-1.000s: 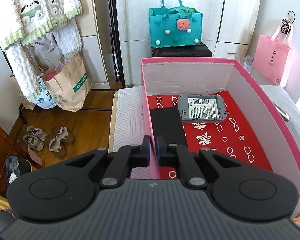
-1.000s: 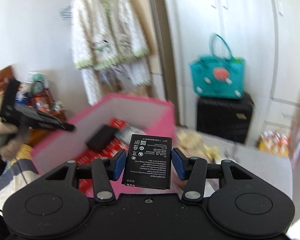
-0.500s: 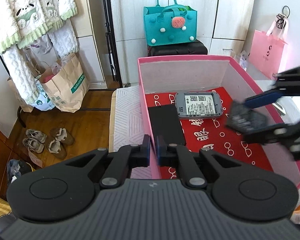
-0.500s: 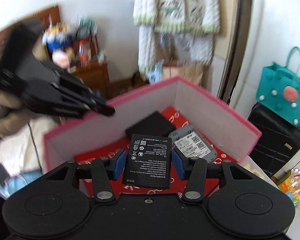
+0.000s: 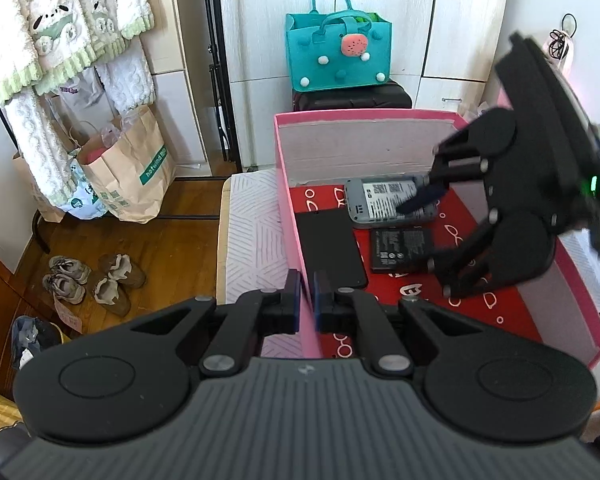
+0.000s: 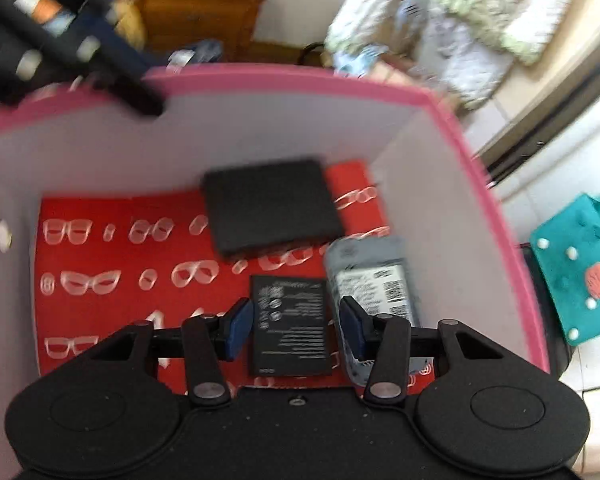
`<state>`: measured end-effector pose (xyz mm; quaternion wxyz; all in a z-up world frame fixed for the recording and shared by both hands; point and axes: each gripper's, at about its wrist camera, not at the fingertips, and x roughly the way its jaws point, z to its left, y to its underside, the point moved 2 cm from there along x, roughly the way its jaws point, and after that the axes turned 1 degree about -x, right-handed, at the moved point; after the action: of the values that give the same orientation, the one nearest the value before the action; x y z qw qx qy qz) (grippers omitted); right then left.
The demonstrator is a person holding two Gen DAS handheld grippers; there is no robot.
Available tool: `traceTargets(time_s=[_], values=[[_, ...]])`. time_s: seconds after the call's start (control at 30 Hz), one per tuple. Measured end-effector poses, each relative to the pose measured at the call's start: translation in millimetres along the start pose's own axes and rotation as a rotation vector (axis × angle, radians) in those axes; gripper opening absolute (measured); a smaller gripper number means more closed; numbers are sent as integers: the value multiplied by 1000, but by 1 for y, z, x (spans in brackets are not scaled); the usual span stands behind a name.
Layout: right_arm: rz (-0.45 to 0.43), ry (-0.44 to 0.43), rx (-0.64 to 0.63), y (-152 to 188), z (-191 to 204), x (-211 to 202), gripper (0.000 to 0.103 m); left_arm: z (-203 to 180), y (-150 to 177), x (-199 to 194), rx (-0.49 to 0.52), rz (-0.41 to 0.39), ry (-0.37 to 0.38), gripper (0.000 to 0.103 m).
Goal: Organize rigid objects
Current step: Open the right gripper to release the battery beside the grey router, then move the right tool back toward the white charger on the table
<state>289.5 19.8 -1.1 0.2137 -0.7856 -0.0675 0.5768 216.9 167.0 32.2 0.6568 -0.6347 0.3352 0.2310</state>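
Battery (image 6: 290, 328): flat, matte, rectangular; seemingly released.

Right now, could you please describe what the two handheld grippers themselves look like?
Both are matte black plastic. The left gripper has a grey ribbed body, two round discs and silver pivot screws. The right gripper has blue finger pads; from the left wrist view a green light glows on it.

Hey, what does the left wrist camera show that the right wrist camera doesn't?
Only the left wrist view: the shoes on the wood floor, and the left gripper pinching the pink box's wall. Only the right wrist view: a wooden cabinet. Both: the battery, grey device, flat black item in the box, and the teal bag.
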Motion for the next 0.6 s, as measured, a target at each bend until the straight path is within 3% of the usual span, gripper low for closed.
traceTargets(time_s=[0.13,0.3,0.43,0.6], values=[[-142,-35,104,8,-11,-36,52,-1,1,0,3,-4,2,6],[-270,11,293,41,-23,-87,53,-2,0,0,-8,-5,2,6],[-235,12,308,64,-23,-108,52,-8,1,0,22,1,-21,6],[-256,66,392,100,-18,-146,54,-13,1,0,60,7,-48,6]])
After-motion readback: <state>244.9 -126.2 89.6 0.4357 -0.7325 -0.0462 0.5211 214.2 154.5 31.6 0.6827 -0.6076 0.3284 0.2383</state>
